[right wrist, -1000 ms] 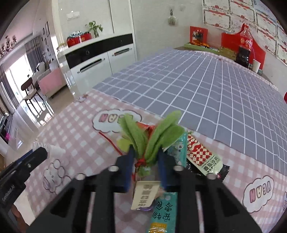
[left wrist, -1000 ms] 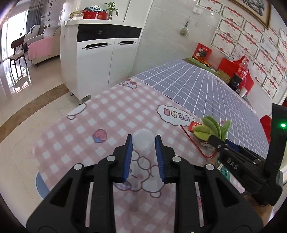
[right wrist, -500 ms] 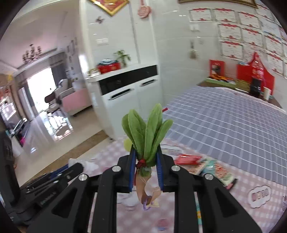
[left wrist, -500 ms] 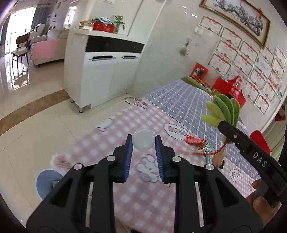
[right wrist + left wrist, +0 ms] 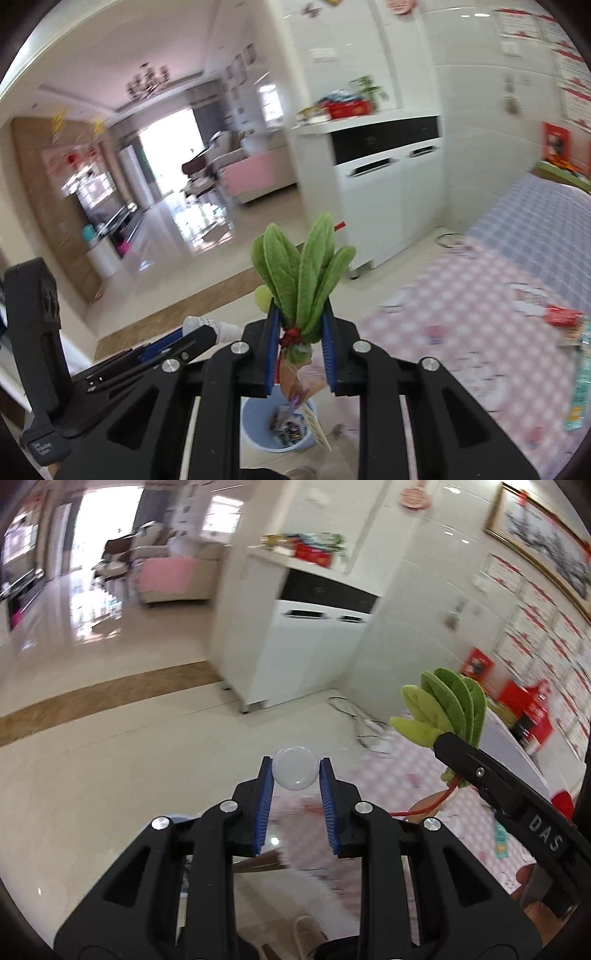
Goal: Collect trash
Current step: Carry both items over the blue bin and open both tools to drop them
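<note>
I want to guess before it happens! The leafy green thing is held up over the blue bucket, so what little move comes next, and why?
Probably the right gripper eases down a little and opens. It holds the leafy green toy, whose paper tag hangs over the blue bin on the floor, already holding wrappers. The left gripper, pinching a clear plastic cup, is beside the table, so it could follow.
</note>
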A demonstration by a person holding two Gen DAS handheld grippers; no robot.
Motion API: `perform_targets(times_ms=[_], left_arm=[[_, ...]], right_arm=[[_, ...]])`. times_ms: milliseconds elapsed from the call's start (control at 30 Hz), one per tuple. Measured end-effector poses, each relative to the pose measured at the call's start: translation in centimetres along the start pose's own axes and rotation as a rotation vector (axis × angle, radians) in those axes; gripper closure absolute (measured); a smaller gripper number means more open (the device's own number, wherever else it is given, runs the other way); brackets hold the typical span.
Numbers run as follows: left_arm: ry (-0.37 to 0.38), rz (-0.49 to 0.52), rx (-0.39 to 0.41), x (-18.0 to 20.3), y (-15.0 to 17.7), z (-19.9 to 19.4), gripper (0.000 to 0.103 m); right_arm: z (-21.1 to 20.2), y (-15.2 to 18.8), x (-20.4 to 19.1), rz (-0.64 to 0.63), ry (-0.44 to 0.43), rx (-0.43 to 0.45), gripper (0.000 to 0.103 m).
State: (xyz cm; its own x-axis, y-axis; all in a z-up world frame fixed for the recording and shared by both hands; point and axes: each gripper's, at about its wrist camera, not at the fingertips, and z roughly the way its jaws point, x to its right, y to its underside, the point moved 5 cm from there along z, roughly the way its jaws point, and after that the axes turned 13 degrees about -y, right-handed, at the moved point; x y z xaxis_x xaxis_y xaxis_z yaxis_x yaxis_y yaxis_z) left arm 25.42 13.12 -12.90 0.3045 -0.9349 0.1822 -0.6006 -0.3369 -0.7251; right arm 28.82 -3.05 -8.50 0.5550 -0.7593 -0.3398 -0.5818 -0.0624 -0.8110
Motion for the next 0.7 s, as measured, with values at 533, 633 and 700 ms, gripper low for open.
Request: perform_targets(times_ms=[533, 633, 700], left_arm=[[-0.207, -0.153, -0.139, -13.5, 2.0, 7.2, 0.078], [-0.206, -0.173, -0.158, -14.7, 2.4, 8.3, 0.078], [-0.213, -0.176, -0.171, -15.1, 2.6, 9.0, 0.078]], right_arm=[[16.3, 5.4, -7.4, -0.077, -0.110, -0.256, 0.081], [18.5, 6.3, -7.4, -0.084, -0.110, -0.281, 0.077], [19.9, 6.9, -7.5, -0.090, -0.105, -0.298, 0.072]])
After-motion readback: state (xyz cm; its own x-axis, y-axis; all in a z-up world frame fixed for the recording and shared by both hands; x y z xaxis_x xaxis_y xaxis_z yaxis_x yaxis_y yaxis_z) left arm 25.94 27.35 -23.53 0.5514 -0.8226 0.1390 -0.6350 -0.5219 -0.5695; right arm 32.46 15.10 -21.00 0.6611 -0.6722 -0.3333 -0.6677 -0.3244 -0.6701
